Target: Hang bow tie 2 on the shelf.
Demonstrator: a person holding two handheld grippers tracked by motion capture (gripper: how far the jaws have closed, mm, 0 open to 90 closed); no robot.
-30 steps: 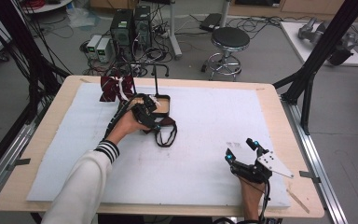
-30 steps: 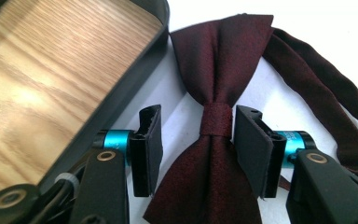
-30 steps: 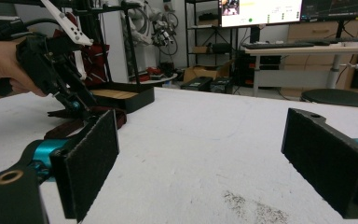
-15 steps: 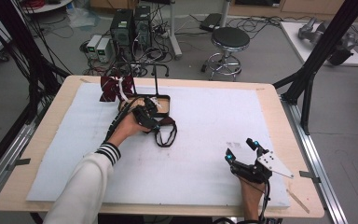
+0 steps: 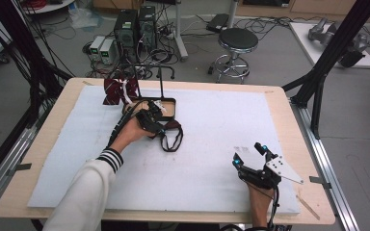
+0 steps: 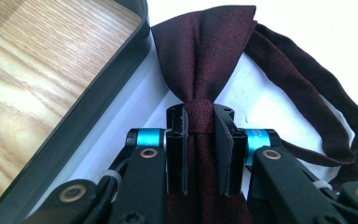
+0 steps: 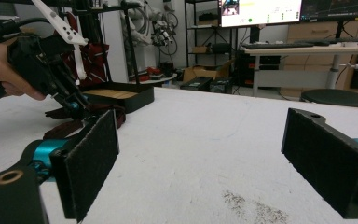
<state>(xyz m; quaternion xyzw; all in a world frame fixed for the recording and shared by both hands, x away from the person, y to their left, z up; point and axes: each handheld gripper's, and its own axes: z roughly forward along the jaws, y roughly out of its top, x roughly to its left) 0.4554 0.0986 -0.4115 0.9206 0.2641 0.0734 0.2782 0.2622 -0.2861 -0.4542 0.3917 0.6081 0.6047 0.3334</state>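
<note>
A dark red bow tie [image 6: 209,46] with a looped strap [image 5: 173,140] lies on the white mat beside a black tray. My left gripper [image 6: 199,128] is shut on the tie's centre knot, one pad on each side. In the high view the left gripper [image 5: 155,124] sits just in front of the tray [image 5: 169,101], held by a hand in a striped cuff. My right gripper [image 5: 249,155] rests open near the front right of the mat, with nothing between its pads [image 7: 91,158]. From there the left gripper [image 7: 51,70] and the bow tie [image 7: 67,127] show far left.
The tray [image 6: 98,93] has a wood-grain floor [image 6: 32,70] and a thin black stand [image 5: 162,82] rising from it. Another dark red cloth piece [image 5: 118,90] with a white tag hangs at the stand's left. A stool [image 5: 238,41] and computers stand beyond the table.
The left hand has shifted only slightly with the bow tie still gripped. The right gripper has stayed where it was.
</note>
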